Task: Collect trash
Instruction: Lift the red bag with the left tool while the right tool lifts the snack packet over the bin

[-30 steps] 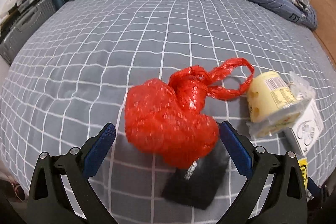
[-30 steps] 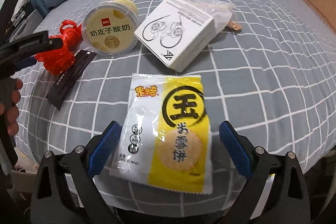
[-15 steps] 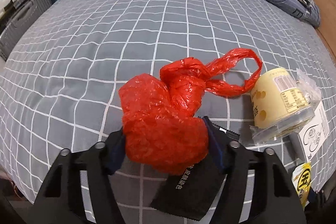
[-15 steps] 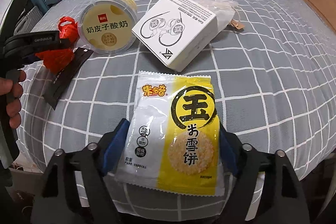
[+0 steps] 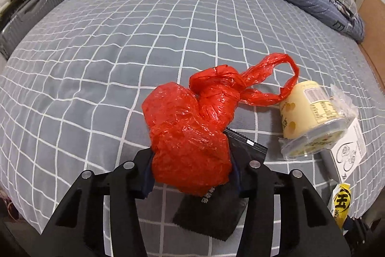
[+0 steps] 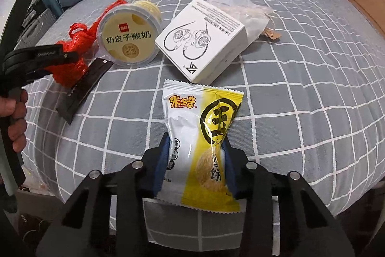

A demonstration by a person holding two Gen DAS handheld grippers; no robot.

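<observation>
Low in the right wrist view, the snack packet [image 6: 202, 148] is pinched across its width by the right gripper [image 6: 196, 166], jaws just closed, film buckled between the pads; its long axis runs up the frame, away from the gripper. Low in the left wrist view, the red bag [image 5: 190, 143] is squeezed by the left gripper [image 5: 192, 170], likewise just closed, with the knotted handles trailing toward the upper right. Farther off, the yogurt cup [image 6: 130, 37] and white box [image 6: 202, 42] are left untouched on the bed [image 5: 120, 40].
</observation>
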